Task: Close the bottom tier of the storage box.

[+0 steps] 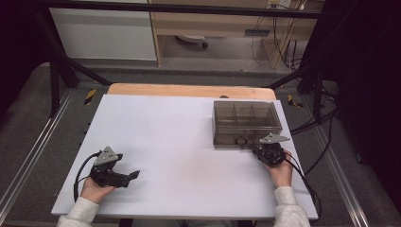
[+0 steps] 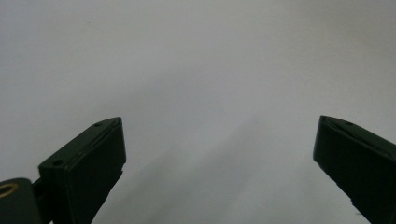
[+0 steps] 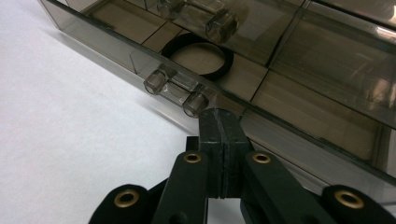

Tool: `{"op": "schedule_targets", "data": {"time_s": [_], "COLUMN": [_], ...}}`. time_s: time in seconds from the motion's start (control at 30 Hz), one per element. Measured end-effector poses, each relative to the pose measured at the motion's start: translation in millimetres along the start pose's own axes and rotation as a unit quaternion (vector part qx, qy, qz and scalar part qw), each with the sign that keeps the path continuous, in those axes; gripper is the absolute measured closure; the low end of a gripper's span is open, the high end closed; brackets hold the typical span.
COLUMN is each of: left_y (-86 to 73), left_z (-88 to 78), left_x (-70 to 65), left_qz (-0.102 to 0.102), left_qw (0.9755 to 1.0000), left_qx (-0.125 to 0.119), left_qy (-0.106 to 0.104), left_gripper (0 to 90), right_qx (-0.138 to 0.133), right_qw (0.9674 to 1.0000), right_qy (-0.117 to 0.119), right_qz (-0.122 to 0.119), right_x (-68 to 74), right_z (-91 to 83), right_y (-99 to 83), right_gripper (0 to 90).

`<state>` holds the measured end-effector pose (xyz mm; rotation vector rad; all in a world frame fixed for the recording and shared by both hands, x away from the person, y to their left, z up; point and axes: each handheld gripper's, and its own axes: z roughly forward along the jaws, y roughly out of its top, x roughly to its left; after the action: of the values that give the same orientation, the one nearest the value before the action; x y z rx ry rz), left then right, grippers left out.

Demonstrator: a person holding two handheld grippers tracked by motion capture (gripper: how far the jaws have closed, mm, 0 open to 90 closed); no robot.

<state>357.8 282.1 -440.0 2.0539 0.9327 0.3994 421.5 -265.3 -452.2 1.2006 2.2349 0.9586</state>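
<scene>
Two grippers, one box waiting to be opened

Two grippers are at the white table [image 1: 156, 142]. The right gripper [image 3: 219, 122] is pushing its tips up against the front edge of the smoky clear box [image 1: 246, 122], just beside the little clear latch [image 3: 176, 90]. Its jaws are pressed tight together and are holding nothing. The left gripper [image 2: 219, 154] is resting far away near the other front corner of the table, with its jaws standing wide apart over bare white, also holding nothing.

The box is sitting at the far right part of the table. Its lid is looking closed. Inside, a black ring [image 3: 198, 57] is lying in a front compartment behind the latch. So the job is likely only starting: the lid is not yet lifted, and the ring is not yet taken out.

The table is a flat white board with a wooden edge [image 1: 189, 90] showing at the back. Grey floor [image 1: 28, 118], black frame bars [image 1: 61, 61], a wooden desk [image 1: 213, 21] and hanging cables [image 1: 279, 47] are lying beyond it.
</scene>
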Motion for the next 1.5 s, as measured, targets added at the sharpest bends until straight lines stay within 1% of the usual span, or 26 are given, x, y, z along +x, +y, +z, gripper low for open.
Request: {"op": "schedule_targets", "data": {"time_s": [0.8,1.5], "left_y": [-0.3,-0.7], "left_z": [0.2,0.9], "left_x": [0.8,1.1], "left_qz": [0.0,-0.001], "left_qw": [1.0,1.0], "left_qx": [0.0,0.001], "left_qy": [0.001,0.001], "left_gripper": [2.4,2.4], "right_qx": [-0.004,-0.011], "right_qw": [1.0,0.9999], "right_qy": [0.0,-0.006], "right_qz": [-0.002,-0.004], "right_x": [-2.9,-5.3], "right_z": [5.4,9.6], "right_y": [4.0,7.3], "right_gripper": [90.0,90.0]}}
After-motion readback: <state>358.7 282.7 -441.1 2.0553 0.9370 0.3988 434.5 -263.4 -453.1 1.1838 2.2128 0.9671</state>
